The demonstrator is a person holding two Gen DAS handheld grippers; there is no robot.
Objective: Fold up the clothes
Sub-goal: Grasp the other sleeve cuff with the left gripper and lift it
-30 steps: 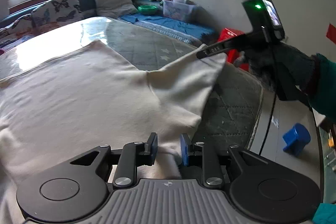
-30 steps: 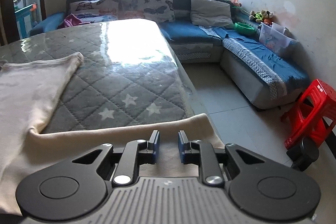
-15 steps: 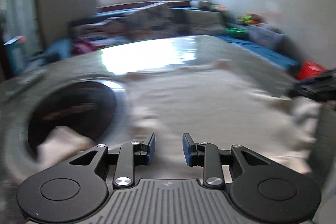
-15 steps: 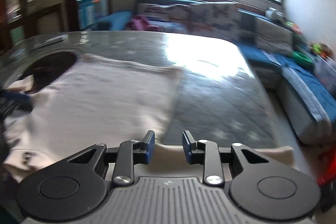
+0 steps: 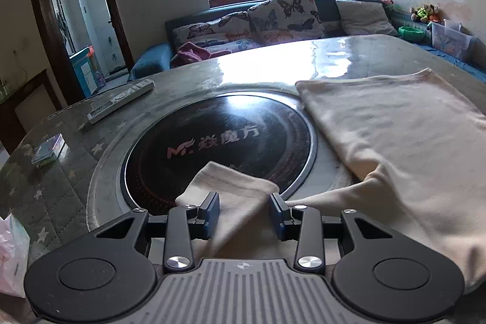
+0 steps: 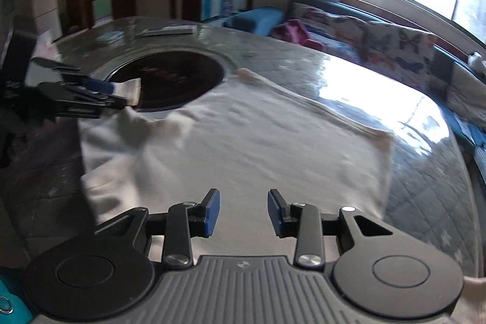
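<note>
**Sleeve lies between the fingers of the left tool**

The cream garment (image 6: 243,148) is spread flat on the desk (image 5: 76,172), and its body covers the part of the desk toward 3 o'clock in the left wrist view. One sleeve (image 5: 234,187) reaches out from the body over the dark round hob plate (image 5: 218,141) in the middle of the desk.

The left tool (image 5: 244,213) has its jaws apart, and the sleeve passes between them without being pinched. From this tool the sleeve runs toward 12 o'clock, with its cuff end at about 11 o'clock, so the long axis of the sleeve is nearly in line with the fingers. In the right wrist view the same tool appears at 9 o'clock, at the sleeve end.

The right tool (image 6: 243,213) is also open and holds nothing. It hovers above the body of the garment, which fills the view from 10 to 2 o'clock; the picture is too blurred to tell if it touches the cloth.

I judge that the left tool is clearly nearer to the sleeve, so the next move probably belongs to it: to close on the sleeve and carry it toward 3 o'clock, onto the body. A remote control (image 5: 121,100) and a small box (image 5: 48,149) lie well apart, at 10 o'clock.
</note>
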